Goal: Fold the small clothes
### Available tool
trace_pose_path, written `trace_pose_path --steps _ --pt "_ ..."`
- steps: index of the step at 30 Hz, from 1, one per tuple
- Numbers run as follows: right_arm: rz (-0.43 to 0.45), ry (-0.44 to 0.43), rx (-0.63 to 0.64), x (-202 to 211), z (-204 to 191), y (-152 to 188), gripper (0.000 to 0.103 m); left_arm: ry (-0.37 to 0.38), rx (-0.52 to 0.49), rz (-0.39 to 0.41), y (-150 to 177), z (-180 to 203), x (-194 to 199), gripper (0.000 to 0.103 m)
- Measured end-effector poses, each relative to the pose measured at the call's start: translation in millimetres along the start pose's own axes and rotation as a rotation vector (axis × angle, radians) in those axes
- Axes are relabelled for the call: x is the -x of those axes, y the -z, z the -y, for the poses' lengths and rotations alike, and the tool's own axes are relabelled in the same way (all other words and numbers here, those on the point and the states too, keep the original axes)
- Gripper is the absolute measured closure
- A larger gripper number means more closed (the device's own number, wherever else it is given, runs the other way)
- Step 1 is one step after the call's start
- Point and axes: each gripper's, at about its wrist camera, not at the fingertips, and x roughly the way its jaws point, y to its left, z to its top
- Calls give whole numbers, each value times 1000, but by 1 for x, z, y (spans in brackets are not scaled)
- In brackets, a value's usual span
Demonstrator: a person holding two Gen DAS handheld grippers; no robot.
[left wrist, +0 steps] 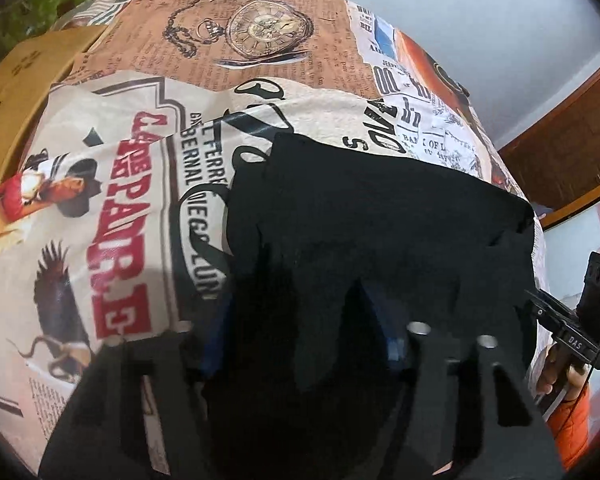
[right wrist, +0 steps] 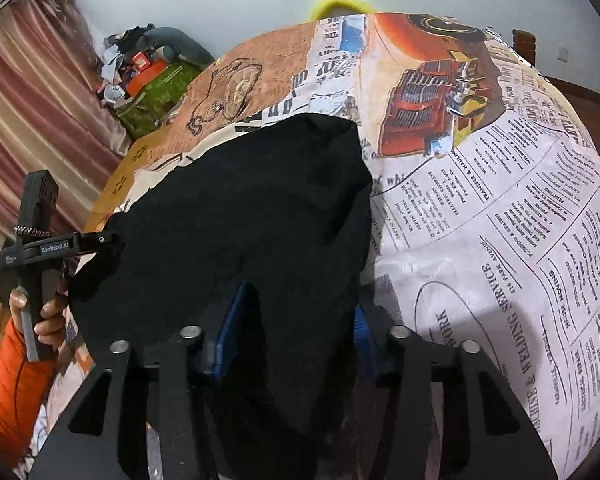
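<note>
A small black garment [left wrist: 380,220] lies on a table covered with a newspaper-print cloth [left wrist: 140,200]. Its near edge drapes over my left gripper [left wrist: 300,320], which is shut on that edge; the blue fingers [left wrist: 216,328] are mostly hidden by fabric. In the right wrist view the same garment [right wrist: 240,208] drapes over my right gripper [right wrist: 292,320], which is shut on its near edge, with blue fingers [right wrist: 230,320] showing beside the cloth. The left gripper shows in the right wrist view [right wrist: 104,240], pinching the garment's left corner. The right gripper's body shows in the left wrist view [left wrist: 576,320].
A cardboard box [left wrist: 16,100] sits at the table's left side. A green bag with clutter [right wrist: 156,88] stands beyond it near a striped curtain [right wrist: 32,120]. A yellow object [right wrist: 336,4] peeks over the far table edge. A wooden chair [left wrist: 572,140] stands to the right.
</note>
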Motion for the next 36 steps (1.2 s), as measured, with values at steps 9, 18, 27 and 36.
trace_pose_path --steps 9,18,27,36 --pt "7 23 20 10 -14 11 93 6 32 32 11 -5 27 88" --pt "86 -12 124 44 -60 0 96 -12 -13 173 26 2 109 92" --pt "141 -78 217 46 -127 -15 96 -101 -6 304 28 -26 181 93" --pt "59 -125 212 -7 -155 -20 96 -166 114 246 28 -97 160 93"
